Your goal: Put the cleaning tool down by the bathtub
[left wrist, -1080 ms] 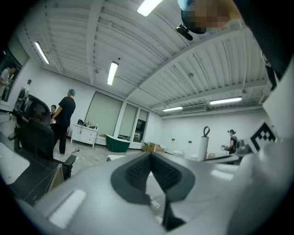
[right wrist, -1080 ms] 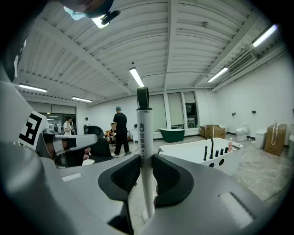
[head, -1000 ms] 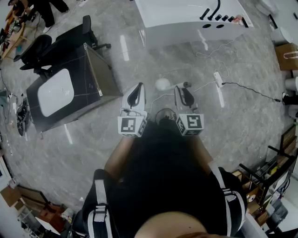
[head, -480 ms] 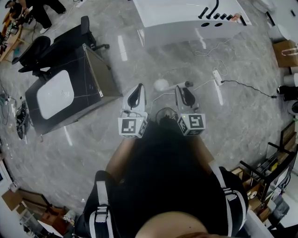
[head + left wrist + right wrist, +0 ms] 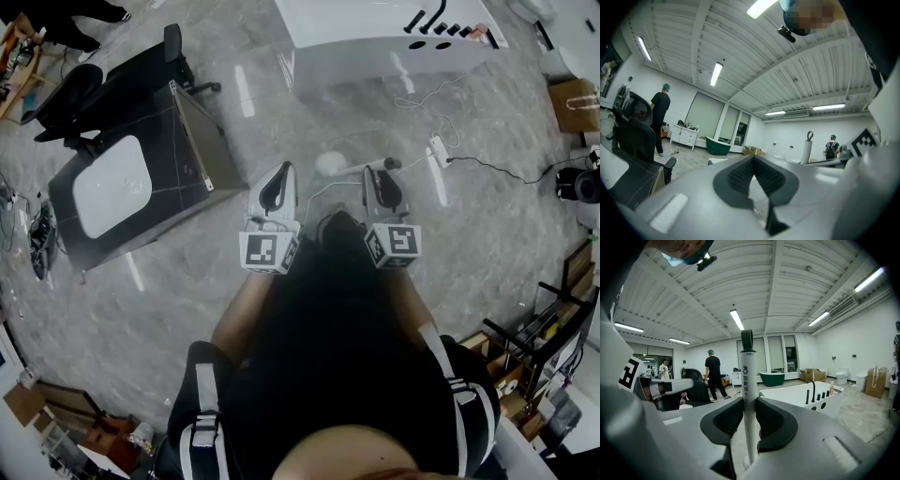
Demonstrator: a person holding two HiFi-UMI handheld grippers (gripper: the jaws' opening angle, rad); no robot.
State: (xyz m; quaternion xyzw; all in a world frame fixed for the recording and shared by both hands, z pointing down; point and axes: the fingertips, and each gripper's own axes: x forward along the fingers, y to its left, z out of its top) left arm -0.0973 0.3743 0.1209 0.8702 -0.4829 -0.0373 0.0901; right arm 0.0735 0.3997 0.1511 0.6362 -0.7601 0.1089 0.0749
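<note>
Right hand-held gripper [image 5: 749, 405] clenched on upright cleaning tool [image 5: 746, 364], grip unchanged since before, left hand-held gripper [image 5: 753, 161] closed, empty, bathtub [image 5: 375, 45] ahead

Grey marble floor [image 5: 487, 225], bathtub [image 5: 375, 37], sink cabinet [image 5: 131, 178], chair [image 5: 122, 75], pwr strip [image 5: 439, 150]

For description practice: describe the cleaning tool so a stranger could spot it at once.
Find the white bathtub on the grey floor. Nearer the camera, the right gripper clamps the cleaning tool. It alone is a slim white upright stick with a black loop on top.
</note>
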